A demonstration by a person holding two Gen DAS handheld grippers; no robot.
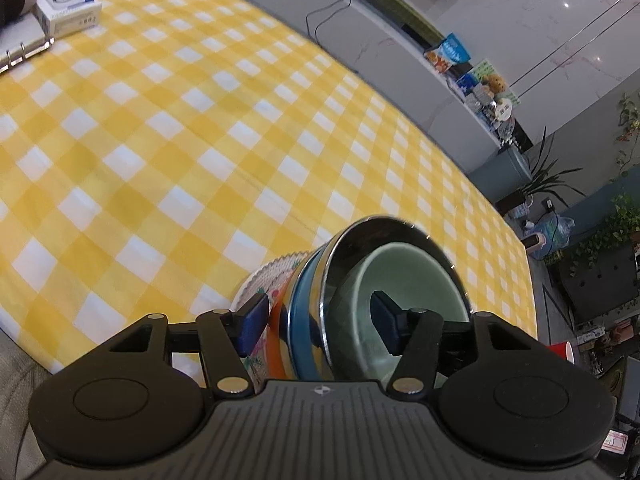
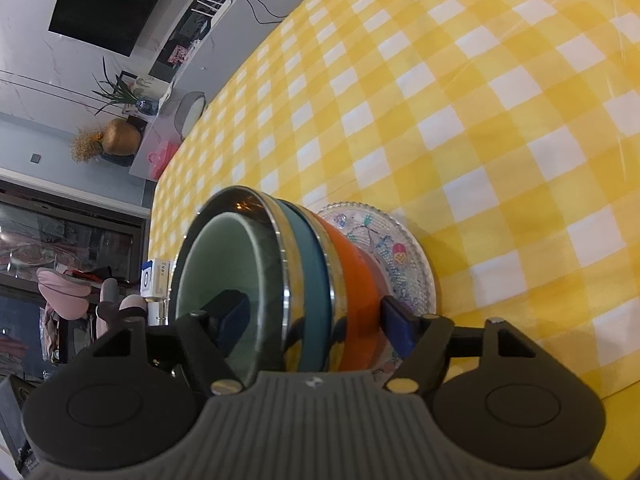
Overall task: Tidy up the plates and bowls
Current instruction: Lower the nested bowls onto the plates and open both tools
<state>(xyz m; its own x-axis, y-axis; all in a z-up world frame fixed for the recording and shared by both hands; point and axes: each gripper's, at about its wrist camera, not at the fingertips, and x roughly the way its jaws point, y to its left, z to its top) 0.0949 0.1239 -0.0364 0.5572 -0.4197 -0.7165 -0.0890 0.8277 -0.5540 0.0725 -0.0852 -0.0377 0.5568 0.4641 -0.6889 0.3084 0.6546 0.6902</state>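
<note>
A nested stack stands on the yellow checked tablecloth (image 1: 160,140): a patterned glass plate (image 2: 384,248) at the bottom, an orange bowl (image 2: 356,280), a teal-banded steel bowl (image 2: 308,272) and a pale green bowl (image 2: 216,264) inside. My right gripper (image 2: 316,320) straddles the stack's edge, one pad inside the green bowl, the other under the plate. My left gripper (image 1: 316,320) straddles the opposite edge of the stack (image 1: 320,300) the same way, with the green bowl (image 1: 408,280) innermost. Both look closed on the stack.
A white and blue box (image 1: 68,8) and a ring binder (image 1: 20,44) lie at the far table corner. A grey counter with snack packets (image 1: 452,56) runs beyond the table. Plants (image 1: 552,176) and a red cup (image 1: 564,352) stand at the right.
</note>
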